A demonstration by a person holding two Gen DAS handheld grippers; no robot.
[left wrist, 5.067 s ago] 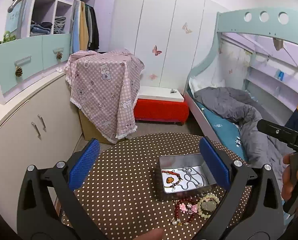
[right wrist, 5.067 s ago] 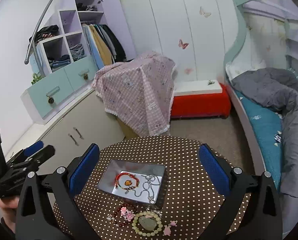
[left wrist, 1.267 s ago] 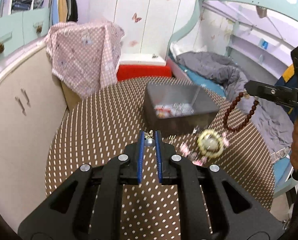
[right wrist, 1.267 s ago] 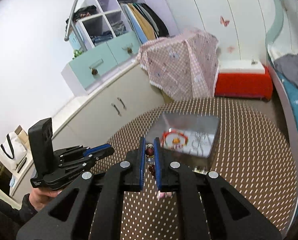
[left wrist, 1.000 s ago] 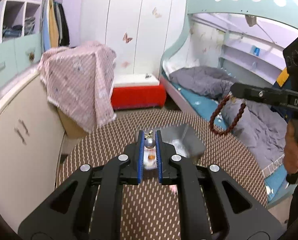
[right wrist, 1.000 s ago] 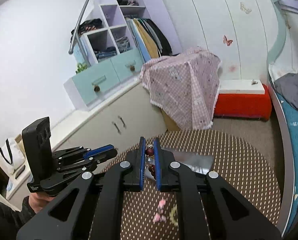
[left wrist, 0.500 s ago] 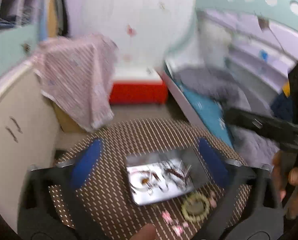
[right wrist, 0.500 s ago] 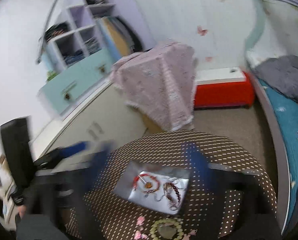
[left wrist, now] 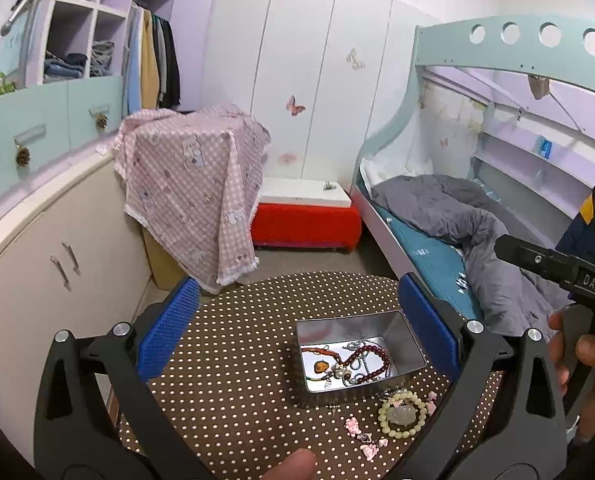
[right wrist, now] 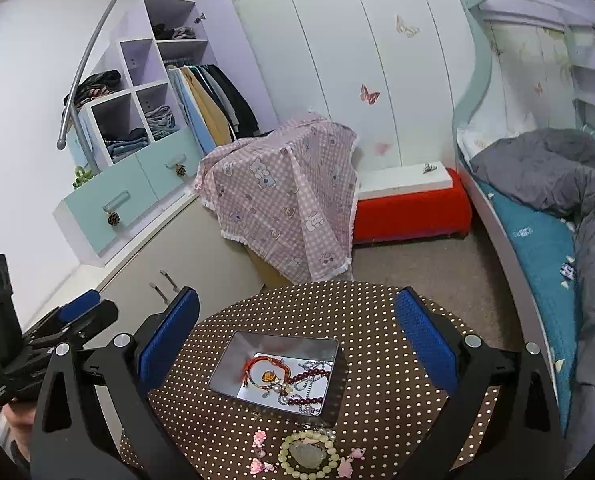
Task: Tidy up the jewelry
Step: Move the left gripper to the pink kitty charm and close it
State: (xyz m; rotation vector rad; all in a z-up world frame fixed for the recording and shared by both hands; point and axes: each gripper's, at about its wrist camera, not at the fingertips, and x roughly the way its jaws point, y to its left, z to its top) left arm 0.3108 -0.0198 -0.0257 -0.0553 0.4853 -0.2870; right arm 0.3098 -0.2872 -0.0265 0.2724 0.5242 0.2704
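A child's bedroom frames a round, dotted worktop (left wrist: 237, 360), where a pale bead bracelet (right wrist: 308, 455) and pink charms (right wrist: 258, 438) lie loose just in front of the tin (left wrist: 407, 344). The tin already holds a red cord bracelet (right wrist: 266, 364), dark red beads (left wrist: 367, 354) and silver chains, so roughly half is sorted. A second ago each claw pinched a piece; now the left claw (left wrist: 295, 326) and right claw (right wrist: 295, 328) gape wide, empty, their pieces in the tin.
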